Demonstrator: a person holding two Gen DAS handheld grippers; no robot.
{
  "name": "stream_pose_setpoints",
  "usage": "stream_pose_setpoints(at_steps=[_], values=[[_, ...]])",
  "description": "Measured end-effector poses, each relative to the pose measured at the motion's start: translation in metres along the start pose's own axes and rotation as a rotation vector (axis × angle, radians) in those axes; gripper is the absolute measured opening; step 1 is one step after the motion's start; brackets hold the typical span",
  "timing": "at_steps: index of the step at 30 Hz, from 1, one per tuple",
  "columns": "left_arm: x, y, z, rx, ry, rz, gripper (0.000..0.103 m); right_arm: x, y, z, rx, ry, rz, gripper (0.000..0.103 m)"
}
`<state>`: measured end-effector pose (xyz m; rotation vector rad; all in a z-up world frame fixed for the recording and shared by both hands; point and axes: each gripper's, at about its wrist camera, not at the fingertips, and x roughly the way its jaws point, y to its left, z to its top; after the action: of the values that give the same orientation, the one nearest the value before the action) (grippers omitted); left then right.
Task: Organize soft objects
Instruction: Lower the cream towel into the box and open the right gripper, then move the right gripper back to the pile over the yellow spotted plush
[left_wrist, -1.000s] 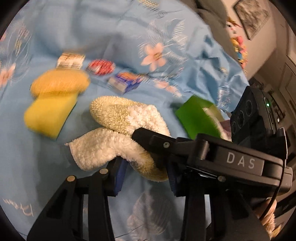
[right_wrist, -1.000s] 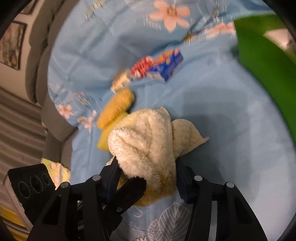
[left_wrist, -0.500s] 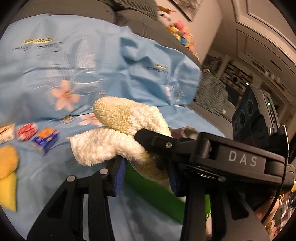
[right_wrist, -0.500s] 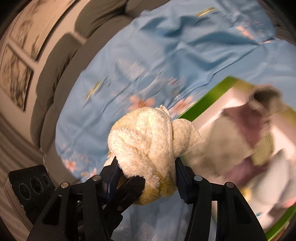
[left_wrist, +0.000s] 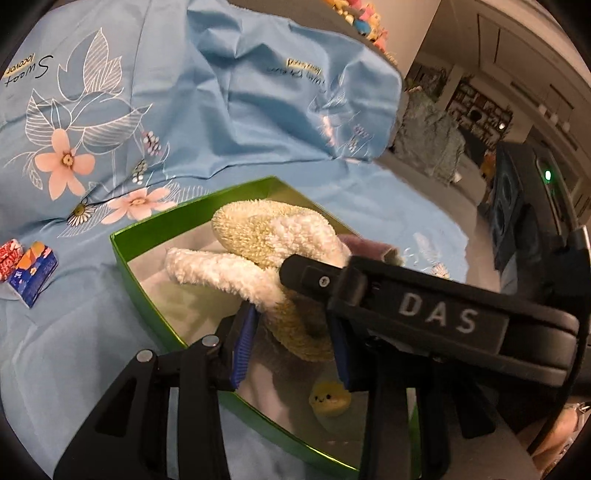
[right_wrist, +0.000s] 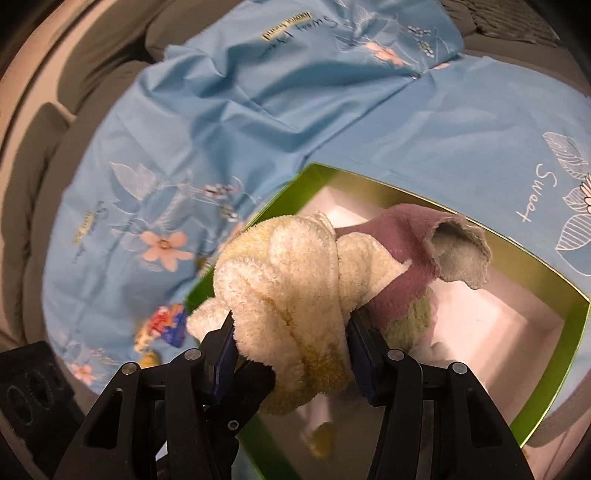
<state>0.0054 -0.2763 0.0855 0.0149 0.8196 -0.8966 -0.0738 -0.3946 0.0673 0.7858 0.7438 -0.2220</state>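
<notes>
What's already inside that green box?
Inside the green box lie a mauve fluffy cloth and a small yellow smiley plush. The held cream towel hides whatever lies directly beneath it.

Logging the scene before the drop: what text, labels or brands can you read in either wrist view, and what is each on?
"DAS": raised letters on the black bar of the right gripper, seen in the left wrist view.
"Sweet": white script on the blue floral sheet; the word after it is cut off.
Yellow script on the sheet near its folds: too small to read.
Small blue and red packets on the sheet: print blurred, unreadable.
No text shows on the green box or fluffy cloth.
</notes>
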Motion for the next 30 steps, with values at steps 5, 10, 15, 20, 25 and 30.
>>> stream_pose_setpoints(at_steps=[5, 10, 15, 20, 25, 30], values=[[0.004, 0.000, -0.009, 0.000, 0.029, 0.063, 0.037, 0.010, 0.002, -0.001, -0.024, 0.025, -0.048, 0.056], [-0.007, 0.003, -0.012, -0.019, 0.018, 0.078, 0.039, 0.005, -0.001, -0.001, -0.015, 0.008, -0.032, 0.063], [-0.035, 0.009, -0.018, -0.044, -0.031, 0.085, 0.055, -0.003, 0.008, -0.004, -0.047, -0.024, -0.003, 0.083], [-0.069, 0.022, -0.024, -0.078, -0.086, 0.137, 0.074, -0.014, 0.021, -0.009, -0.113, -0.073, -0.027, 0.086], [-0.104, 0.047, -0.038, -0.140, -0.126, 0.213, 0.080, -0.020, 0.037, -0.014, -0.161, -0.097, 0.005, 0.087], [-0.137, 0.080, -0.056, -0.228, -0.134, 0.302, 0.080, -0.027, 0.055, -0.022, -0.198, -0.145, 0.042, 0.089]])
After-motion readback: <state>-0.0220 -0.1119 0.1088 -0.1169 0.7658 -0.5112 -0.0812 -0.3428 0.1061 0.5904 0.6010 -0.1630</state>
